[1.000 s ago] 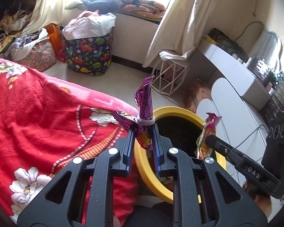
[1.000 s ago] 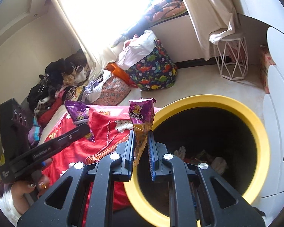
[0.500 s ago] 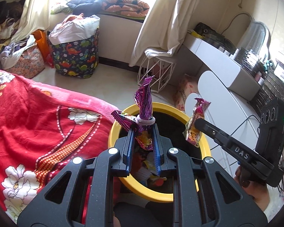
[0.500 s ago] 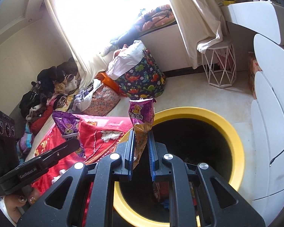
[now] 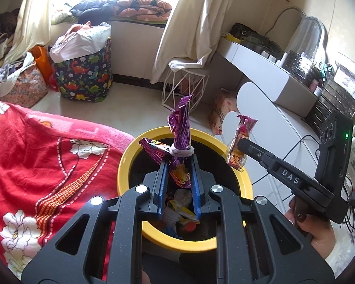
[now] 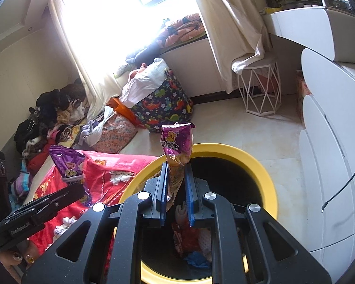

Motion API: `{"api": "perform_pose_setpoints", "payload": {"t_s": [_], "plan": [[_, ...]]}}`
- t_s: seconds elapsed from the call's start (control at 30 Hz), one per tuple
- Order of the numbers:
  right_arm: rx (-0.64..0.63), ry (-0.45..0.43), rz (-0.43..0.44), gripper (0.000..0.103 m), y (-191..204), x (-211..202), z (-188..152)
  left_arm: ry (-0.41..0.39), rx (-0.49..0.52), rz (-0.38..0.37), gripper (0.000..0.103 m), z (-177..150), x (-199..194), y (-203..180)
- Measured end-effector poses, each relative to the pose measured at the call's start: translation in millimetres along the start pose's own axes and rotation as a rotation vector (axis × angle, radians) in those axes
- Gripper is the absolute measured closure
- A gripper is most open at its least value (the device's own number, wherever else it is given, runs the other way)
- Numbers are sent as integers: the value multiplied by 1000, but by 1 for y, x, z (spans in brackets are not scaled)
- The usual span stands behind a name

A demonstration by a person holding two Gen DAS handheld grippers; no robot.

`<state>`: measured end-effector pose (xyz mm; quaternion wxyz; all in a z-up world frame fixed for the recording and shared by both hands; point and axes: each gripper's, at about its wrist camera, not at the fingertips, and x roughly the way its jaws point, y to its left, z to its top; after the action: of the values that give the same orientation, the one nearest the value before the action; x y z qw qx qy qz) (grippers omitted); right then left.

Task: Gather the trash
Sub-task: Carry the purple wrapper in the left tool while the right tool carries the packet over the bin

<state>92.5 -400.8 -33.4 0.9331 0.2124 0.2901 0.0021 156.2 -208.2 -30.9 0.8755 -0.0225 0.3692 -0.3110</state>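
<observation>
My left gripper (image 5: 178, 163) is shut on a purple snack bag (image 5: 180, 127) tied with a white hair band, held above the yellow-rimmed black bin (image 5: 127, 163). My right gripper (image 6: 176, 165) is shut on a pink-purple snack packet (image 6: 177, 142), also above the bin (image 6: 260, 163). The packet (image 5: 240, 142) and the right gripper show at the right of the left wrist view. The purple bag (image 6: 68, 163) shows at the left of the right wrist view. Wrappers (image 5: 182, 208) lie inside the bin.
A red floral blanket (image 5: 40, 165) lies left of the bin. White rounded drawers (image 6: 331, 142) stand to its right. A dinosaur-print bag (image 5: 85, 78), a white wire stool (image 5: 184, 87) and a cardboard box (image 5: 221, 113) stand on the tiled floor beyond.
Both grippers have risen and shifted over the bin with their wrappers still held. More of the bin's inside and its trash now shows below them.
</observation>
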Motion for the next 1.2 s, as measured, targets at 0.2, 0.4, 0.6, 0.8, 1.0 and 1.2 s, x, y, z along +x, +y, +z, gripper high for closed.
{"api": "perform_pose_setpoints", "payload": {"t_s": [0.2,0.4,0.6,0.8,1.0,1.2], "plan": [[-4,-1,-31,90,-6,-1,-1,10,23,-10,90,-2,4,-10],[-14,-1,-63,90,-11,0,-2,23,42,-17,90,-4,9,-15],[-6,5,-80,90,-15,2,-4,43,56,-29,90,-5,18,-21],[8,13,-89,90,-21,2,-5,67,76,-43,90,-7,28,-25],[18,31,-92,89,-27,6,-5,88,93,-53,90,-12,37,-32],[30,59,-89,88,-32,13,-5,114,99,-55,90,-12,47,-29]]}}
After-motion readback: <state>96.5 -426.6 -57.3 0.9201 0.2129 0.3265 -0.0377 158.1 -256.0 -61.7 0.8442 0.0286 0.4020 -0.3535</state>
